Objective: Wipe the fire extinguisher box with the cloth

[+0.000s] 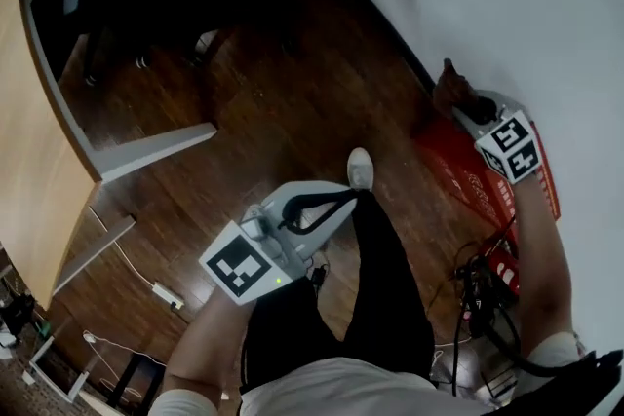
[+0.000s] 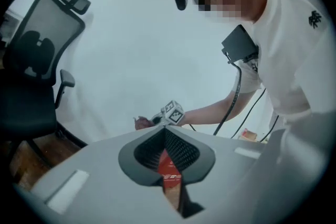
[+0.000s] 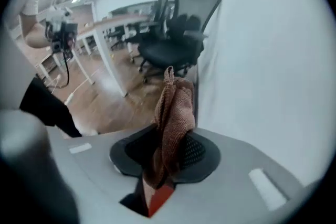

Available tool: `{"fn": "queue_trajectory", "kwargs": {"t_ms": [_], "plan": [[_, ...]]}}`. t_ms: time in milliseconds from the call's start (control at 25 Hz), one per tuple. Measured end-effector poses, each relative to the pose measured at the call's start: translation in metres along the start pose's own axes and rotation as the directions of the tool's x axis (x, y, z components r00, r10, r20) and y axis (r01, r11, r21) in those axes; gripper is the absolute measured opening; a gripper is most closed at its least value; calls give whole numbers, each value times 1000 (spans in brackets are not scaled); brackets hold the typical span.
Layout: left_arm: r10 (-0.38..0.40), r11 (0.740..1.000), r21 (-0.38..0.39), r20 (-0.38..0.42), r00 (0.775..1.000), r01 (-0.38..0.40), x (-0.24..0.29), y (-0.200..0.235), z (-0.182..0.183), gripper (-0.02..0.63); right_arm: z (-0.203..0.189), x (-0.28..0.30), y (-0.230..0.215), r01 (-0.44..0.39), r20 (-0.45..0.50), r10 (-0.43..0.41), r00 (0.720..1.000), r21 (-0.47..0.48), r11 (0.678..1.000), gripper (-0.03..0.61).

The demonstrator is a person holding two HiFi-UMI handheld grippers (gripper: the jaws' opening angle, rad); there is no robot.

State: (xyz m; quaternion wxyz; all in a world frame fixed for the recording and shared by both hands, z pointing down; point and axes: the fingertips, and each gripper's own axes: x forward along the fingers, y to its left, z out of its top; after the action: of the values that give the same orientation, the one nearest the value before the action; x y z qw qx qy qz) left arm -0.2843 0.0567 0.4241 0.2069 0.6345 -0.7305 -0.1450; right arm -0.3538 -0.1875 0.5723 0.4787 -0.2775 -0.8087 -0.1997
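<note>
White wall, wood floor. Red fire extinguisher box sits on the floor against the wall, right of the person's leg. Right gripper is over the box, fingers clamped on the brown cloth. Left gripper is beside the leg, fingers closed together, nothing between them.

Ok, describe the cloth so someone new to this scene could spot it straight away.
Follow the white wall down to the red box at its foot. At the box's far end is the right tool, shut on the cloth. The cloth is a brown, coarse-woven rag bunched between the jaws, and it is the only soft, crumpled thing among hard grey and red parts.
</note>
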Motion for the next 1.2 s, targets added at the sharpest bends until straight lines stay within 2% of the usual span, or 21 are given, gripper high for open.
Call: {"fn": "queue_trajectory", "kwargs": {"t_ms": [80,160,200,280,360,480,600,680,760,840,920,1080,1200], "plan": [[-98,995,6,-2,995,98,-27,-32,23,-2,21,-95,41,110,166,-133,977,141,984,97],[-188,980,50,-54,981,190,-52,-77,40,-2,22,-195,102,168,283,-255,925,297,940,97],[-227,968,89,-98,969,236,-62,-103,49,-2,16,-245,139,178,327,-314,891,385,906,97],[-293,933,155,-194,936,324,-78,-158,69,-2,-7,-338,210,189,362,-432,826,544,817,97],[-318,909,188,-261,912,371,-94,-211,86,-2,-33,-407,275,203,346,-509,788,635,745,97],[-338,883,232,-290,896,408,-122,-269,93,-2,-63,-465,361,216,329,-570,753,695,686,98],[-368,857,264,-285,885,442,-146,-331,80,-2,-98,-506,431,255,318,-608,727,697,670,98],[-367,851,287,-275,889,440,-163,-373,63,-2,-124,-529,473,281,317,-634,705,696,661,98],[-349,865,277,-267,898,419,-185,-410,42,-2,-144,-543,519,290,324,-663,675,709,643,98],[-348,883,230,-262,900,408,-204,-450,20,-2,-163,-556,565,267,330,-680,655,741,616,98],[-369,878,207,-283,885,432,-221,-496,-1,-2,-177,-567,612,223,339,-676,655,768,601,98],[-430,836,205,-329,841,509,-245,-569,-18,-2,-184,-583,683,208,342,-665,664,770,604,98],[-474,793,227,-355,806,566,-251,-603,-22,-2,-178,-597,714,211,354,-684,638,774,597,98]]}}
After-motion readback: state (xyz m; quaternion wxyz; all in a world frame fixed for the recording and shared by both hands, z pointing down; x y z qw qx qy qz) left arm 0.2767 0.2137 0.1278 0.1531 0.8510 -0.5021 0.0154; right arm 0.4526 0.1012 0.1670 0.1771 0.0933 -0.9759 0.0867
